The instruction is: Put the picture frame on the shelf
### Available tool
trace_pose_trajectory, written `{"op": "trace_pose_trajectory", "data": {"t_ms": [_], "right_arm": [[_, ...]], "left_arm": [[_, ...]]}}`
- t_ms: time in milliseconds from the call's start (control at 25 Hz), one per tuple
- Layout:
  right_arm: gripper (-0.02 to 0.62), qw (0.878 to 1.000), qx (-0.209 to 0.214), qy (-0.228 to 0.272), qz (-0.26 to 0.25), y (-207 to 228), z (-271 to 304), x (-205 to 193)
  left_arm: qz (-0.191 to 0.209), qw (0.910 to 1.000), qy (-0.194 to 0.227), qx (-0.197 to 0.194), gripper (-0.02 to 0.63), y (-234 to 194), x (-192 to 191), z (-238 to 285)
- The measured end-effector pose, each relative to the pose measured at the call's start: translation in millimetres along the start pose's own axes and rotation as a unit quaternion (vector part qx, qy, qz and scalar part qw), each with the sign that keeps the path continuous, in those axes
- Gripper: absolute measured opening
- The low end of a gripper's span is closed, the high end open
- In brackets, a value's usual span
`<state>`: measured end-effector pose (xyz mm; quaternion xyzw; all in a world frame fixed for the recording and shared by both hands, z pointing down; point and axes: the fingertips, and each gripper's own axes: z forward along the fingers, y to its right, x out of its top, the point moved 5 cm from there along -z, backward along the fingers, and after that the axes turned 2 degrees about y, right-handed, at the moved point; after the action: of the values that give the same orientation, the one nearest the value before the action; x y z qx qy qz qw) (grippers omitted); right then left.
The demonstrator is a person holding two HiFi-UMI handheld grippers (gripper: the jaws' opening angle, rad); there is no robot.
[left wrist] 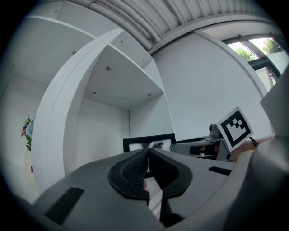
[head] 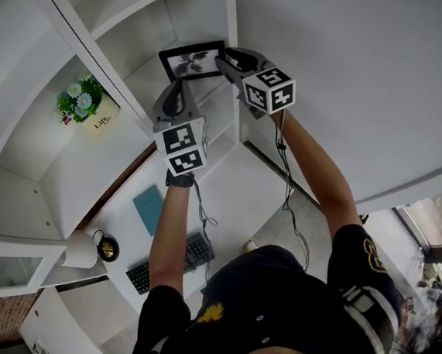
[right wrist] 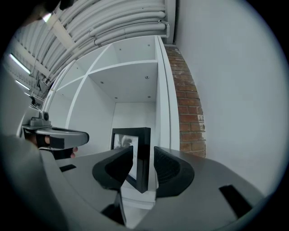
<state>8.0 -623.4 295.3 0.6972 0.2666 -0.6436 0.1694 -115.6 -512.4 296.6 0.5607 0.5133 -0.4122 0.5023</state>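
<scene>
- One white shelf (head: 84, 45) fills the top of the head view. Its end compartment, next to the wall (head: 350, 59), carries the frame. The compartment to the left holds flowers (head: 83, 104).
- Far below, well apart from the work, a desk (head: 230, 187) carries a keyboard (head: 171, 264) and a book (head: 149, 209).
- The frame (right wrist: 143, 153) stands upright on its board at the right end, its right edge just beside the shelf's end upright. How deep it sits from the front edge I cannot tell.
- The right gripper (head: 228, 59) straddles that right edge with its jaws spread wide. A gap shows between the outer pad and the frame, so nothing is clamped.
- The left gripper (left wrist: 148, 155) hovers in front of the frame's lower left part, apart from it, with jaws pressed together and nothing between them.
- Progress: the placing looks done, since the frame rests on the shelf under its own weight. What is left, as I judge it, is drawing the right gripper off without nudging the frame.
- Room: the compartment is open above the frame and to its left. On the right the upright and wall crowd the outer jaw, so sideways moves look tight. A pull straight back toward the person looks clear for both grippers.
</scene>
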Motion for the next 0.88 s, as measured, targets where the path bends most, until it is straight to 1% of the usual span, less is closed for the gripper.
{"op": "trace_pose_trajectory", "data": {"t_ms": [640,880], "right_arm": [[0.133,1.0,-0.006,-0.005,0.01,-3,-9,1],[0.133,1.0,-0.007,-0.006,0.012,-6,-13,1]], "left_arm": [[0.005,0.9999,-0.014,-0.008,0.018,2,-2,-7],[0.007,0.9999,-0.012,-0.007,0.018,1,-1,-12]]}}
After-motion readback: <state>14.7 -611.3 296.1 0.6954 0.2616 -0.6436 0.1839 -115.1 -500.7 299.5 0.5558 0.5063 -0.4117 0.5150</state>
